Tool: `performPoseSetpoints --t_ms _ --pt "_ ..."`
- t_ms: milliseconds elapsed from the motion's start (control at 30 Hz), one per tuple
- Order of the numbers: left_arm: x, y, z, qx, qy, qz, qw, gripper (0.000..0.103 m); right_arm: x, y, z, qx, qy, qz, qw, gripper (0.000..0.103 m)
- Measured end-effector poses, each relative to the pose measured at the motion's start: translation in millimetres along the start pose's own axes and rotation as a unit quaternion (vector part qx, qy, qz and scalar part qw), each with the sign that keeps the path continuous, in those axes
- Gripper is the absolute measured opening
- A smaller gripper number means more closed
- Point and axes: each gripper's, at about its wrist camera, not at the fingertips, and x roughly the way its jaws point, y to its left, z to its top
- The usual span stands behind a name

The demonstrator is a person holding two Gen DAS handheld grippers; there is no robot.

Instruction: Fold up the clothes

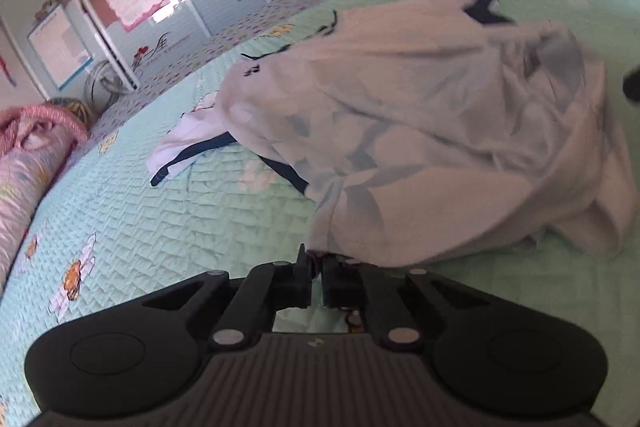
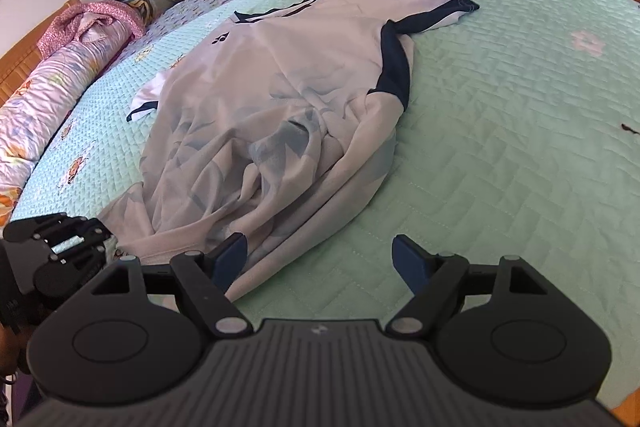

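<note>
Green quilted bedspread [image 2: 500, 147], white shirt [image 2: 304, 99] rumpled; my left gripper [image 1: 316, 267] pinches its hem, right gripper [image 2: 320, 259] spread wide.

The crumpled white jersey shirt [image 2: 280, 99] carries navy trim at its sleeves and collar and a faint grey-blue print across its body. The quilted mint-green bedspread [image 2: 500, 131] beneath shows orange cartoon bees and pale flowers. A rolled pink and lilac floral quilt [image 2: 60, 83] lies along the edge.
</note>
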Motion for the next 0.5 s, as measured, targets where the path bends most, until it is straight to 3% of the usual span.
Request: performPoseSetpoints --t_ms 100,167,200,267,367,467,500 --pt "-33.4 30.9 11.8 -0.109 -0.001 -0.029 0.9936 0.004 -3.3 -5.4 4.3 0.002 -0.016 -0.014 1.0 0.081" --pt "-62.2 56.9 15.6 -0.196 -0.009 -0.063 0.9785 0.004 -3.4 -11.1 7.5 0.002 -0.029 -0.032 0.999 0.081" --pt "-74.0 66.5 14.5 -0.22 -0.013 -0.062 0.9735 0.0 -2.6 -13.1 8.6 -0.005 -0.034 -0.043 0.998 0.081" --pt "-86.9 76.7 7.8 -0.237 -0.002 -0.029 0.9712 0.0 -1.9 -13.3 7.3 -0.038 -0.048 -0.068 0.996 0.081" --pt "-78.4 82.1 -10.6 -0.246 0.053 0.015 0.9676 0.0 -1.3 -12.6 4.3 -0.069 -0.054 -0.077 0.993 0.081" --pt "-62.3 82.6 -29.8 -0.283 0.102 0.005 0.9537 0.001 -1.6 -14.1 3.8 -0.066 -0.051 -0.062 0.995 0.081" --pt "-60.3 76.6 -30.7 -0.28 0.103 -0.006 0.9545 0.002 -2.8 -13.3 4.0 -0.062 -0.052 -0.052 0.995 0.081"
